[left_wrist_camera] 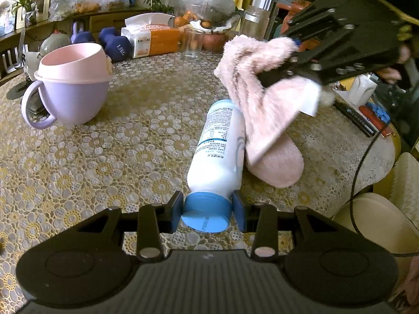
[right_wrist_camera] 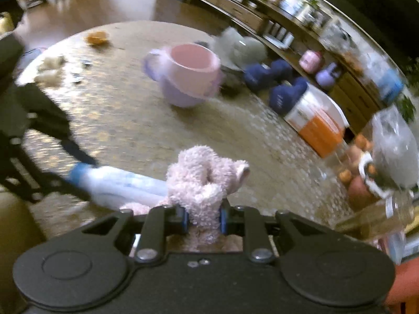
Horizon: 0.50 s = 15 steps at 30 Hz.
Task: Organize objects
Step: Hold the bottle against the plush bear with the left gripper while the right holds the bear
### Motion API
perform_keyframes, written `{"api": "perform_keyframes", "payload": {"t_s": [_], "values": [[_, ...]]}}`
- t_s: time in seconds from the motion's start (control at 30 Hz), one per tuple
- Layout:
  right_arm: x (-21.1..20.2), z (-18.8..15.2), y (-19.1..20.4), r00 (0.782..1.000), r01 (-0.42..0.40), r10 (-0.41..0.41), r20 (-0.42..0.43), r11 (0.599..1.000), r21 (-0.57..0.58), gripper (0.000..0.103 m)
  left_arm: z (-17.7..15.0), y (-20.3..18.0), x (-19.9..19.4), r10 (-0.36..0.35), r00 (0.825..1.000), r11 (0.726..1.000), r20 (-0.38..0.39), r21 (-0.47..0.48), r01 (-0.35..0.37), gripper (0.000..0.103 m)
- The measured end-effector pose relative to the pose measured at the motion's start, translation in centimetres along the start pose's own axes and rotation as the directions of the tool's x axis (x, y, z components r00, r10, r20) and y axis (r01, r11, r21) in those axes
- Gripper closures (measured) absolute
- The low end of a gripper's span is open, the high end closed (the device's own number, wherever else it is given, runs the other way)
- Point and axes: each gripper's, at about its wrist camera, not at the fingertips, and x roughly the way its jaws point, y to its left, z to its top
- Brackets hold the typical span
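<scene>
Now the left tongs (left_wrist_camera: 207, 210) are seen closed around the blue cap (left_wrist_camera: 205, 216) of a white bottle (left_wrist_camera: 218, 154), which lies on its side on the lace-patterned counter (left_wrist_camera: 117, 157), its body stretching straight ahead of those tongs. Just to the right of the bottle, a fluffy pink sock (left_wrist_camera: 262, 99) is held up off the counter by the right tongs (left_wrist_camera: 296, 57), its cuff bunched at the fingers while the foot end is draped down against the bottle's far side and rests on the counter. From the right wrist view, the right tongs (right_wrist_camera: 204, 219) are shown clenched on that pink sock (right_wrist_camera: 204, 183), a clump of it bulging up between the blue pads (right_wrist_camera: 184, 219); the bottle (right_wrist_camera: 117, 183) is seen lying to the left of them, though the picture is blurred. Ahead and to the left of the left tongs, a lilac-and-pink handled cup (left_wrist_camera: 72, 86) is stood upright, well apart from the bottle. Beyond it, blue dumbbells (left_wrist_camera: 114, 43) and an orange-and-white tissue pack (left_wrist_camera: 152, 39) are set at the counter's far edge.
</scene>
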Motion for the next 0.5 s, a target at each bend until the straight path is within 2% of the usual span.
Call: {"api": "perform_keyframes", "payload": {"t_s": [0.23, 0.5], "values": [[-1.1, 1.0, 4.0, 0.991, -0.124, 0.127, 0.035, 0.99, -0.069, 0.084, 0.3, 0.0, -0.1, 0.007, 1.0, 1.0, 0.007, 0.001, -0.007, 0.064], [2.0, 1.1, 5.9, 0.988, -0.154, 0.154, -0.012, 0.984, -0.087, 0.083, 0.3, -0.1, -0.1, 0.01, 1.0, 1.0, 0.002, 0.009, -0.01, 0.064]]}}
